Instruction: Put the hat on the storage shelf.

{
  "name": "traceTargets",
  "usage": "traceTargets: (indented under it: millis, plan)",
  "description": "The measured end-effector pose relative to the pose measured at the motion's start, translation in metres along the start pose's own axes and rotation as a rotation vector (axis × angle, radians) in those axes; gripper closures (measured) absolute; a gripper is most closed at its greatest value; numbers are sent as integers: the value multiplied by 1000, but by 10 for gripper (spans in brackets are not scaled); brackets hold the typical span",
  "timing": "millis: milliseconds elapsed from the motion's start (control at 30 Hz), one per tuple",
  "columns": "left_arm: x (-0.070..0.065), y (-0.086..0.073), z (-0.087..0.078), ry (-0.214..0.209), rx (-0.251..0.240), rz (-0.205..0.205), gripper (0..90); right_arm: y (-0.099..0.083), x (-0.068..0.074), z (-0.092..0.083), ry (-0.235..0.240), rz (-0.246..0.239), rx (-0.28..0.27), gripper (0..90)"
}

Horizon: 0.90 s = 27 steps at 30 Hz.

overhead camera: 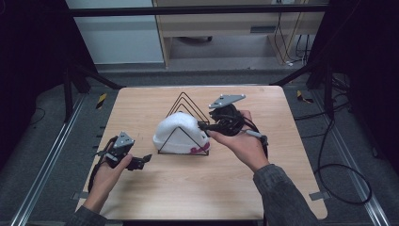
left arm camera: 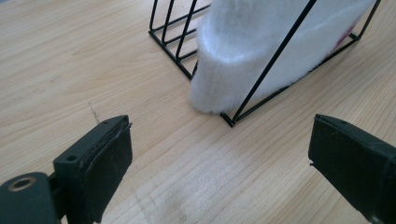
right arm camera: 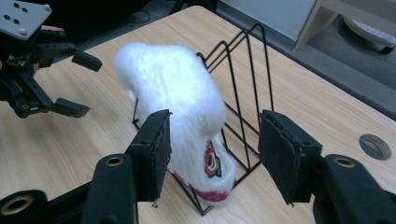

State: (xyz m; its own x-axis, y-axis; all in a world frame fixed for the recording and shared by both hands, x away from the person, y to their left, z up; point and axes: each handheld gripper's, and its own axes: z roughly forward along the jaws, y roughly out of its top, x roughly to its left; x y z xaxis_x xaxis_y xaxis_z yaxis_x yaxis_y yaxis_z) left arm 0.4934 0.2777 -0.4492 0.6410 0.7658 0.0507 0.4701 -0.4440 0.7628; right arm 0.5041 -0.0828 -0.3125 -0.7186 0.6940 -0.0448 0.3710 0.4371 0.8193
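Note:
A white fluffy hat (overhead camera: 176,132) with pink trim and a round emblem lies inside a black wire triangular rack (overhead camera: 187,101) at the table's middle. My right gripper (overhead camera: 203,126) is open at the rack's right side. In the right gripper view its jaws (right arm camera: 219,154) stand apart just short of the hat (right arm camera: 173,88) and the rack (right arm camera: 243,79). My left gripper (overhead camera: 146,159) is open, low over the table left of the rack, with nothing between its jaws. In the left gripper view (left arm camera: 219,163) the hat (left arm camera: 261,51) and the rack's corner (left arm camera: 229,119) lie ahead.
The wooden table (overhead camera: 155,197) has bare wood in front of and beside the rack. A round grey cap (right arm camera: 375,145) sits in the tabletop near one edge. Cables (overhead camera: 339,179) trail over the floor at the right. The left gripper (right arm camera: 78,85) appears far off in the right gripper view.

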Motion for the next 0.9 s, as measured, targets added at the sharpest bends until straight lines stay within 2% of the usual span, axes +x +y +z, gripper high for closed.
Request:
traceTargets:
  millis: [67,300,600,767,900]
  plan:
    - [0,-1,1,0,-6,-2,58,-4,-3,-4,-8,6,-2,415]
    - [-3,-11,5,-2,21,-2,59,-23,-13,-14,-26,41,17,352]
    - [-6,-22,9,2,55,6,51,-49,-21,-29,-58,75,-2,296]
    - [-1,-31,14,9,71,-28,52,-70,-29,-33,-84,94,-2,205]
    - [4,-36,20,23,73,-52,54,-94,-40,-27,-110,112,31,149]
